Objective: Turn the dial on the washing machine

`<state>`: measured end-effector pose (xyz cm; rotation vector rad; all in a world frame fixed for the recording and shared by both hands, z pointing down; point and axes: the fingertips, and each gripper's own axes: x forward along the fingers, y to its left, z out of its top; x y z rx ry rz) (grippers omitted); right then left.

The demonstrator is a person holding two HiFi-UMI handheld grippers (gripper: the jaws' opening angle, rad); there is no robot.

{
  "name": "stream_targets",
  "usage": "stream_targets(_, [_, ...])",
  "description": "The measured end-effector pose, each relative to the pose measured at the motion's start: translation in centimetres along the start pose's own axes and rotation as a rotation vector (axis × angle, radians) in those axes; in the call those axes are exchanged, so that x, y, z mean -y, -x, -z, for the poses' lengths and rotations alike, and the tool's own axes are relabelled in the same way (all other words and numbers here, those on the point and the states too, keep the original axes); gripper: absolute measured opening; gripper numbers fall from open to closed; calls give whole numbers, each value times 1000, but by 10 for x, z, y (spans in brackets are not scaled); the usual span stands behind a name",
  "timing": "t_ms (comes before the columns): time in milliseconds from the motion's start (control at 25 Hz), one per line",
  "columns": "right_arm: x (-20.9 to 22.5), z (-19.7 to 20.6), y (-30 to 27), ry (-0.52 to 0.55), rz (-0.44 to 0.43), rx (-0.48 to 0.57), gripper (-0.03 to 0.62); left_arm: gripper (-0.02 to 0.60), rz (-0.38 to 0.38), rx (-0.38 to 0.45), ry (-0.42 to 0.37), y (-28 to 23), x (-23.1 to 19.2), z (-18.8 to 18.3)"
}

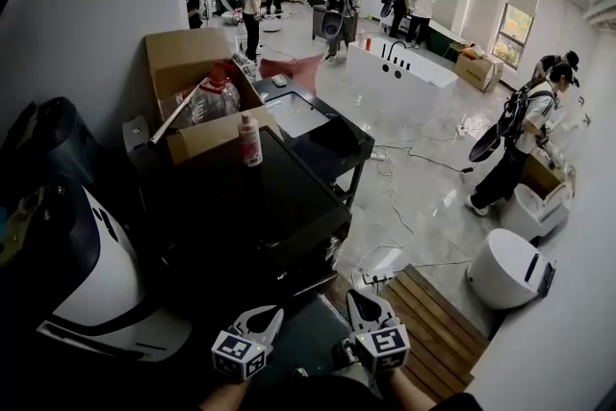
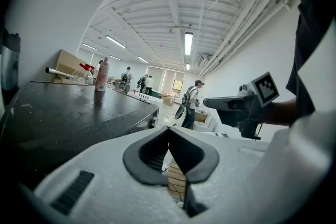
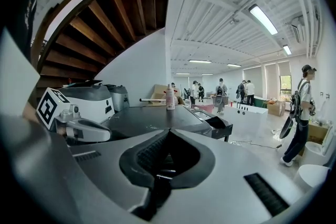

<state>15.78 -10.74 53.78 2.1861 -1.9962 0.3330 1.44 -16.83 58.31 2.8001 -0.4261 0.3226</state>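
Hanging low in front of the person, the left gripper [image 1: 262, 318] and the right gripper [image 1: 366, 308] sit side by side, each with its jaws pressed together on nothing. Both stand short of the dark-topped machine [image 1: 250, 207] just ahead, which I take for the washing machine, and neither touches it.

From the left gripper view, a small round knob [image 2: 153, 121] shows at the machine's front edge and may be the dial. It is too small to read its setting or any mark. The head view does not show it clearly.

As to progress, the dial's position settles nothing. Closed, empty jaws held off the machine would suit a moment ahead of reaching for the dial as well as one after letting it go.

Farther back on the flat top stands a slim bottle [image 1: 249, 140], with an open cardboard box [image 1: 188, 63] behind it. A white appliance [image 1: 87, 274] sits to the left, and people [image 1: 339, 0] move about the far end of the room.
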Motion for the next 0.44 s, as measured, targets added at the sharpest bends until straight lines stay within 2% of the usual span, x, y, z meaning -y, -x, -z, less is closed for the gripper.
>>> stream_targets(440, [1, 0, 3, 15, -31, -11, 0, 11, -7, -2, 12, -3, 4, 0])
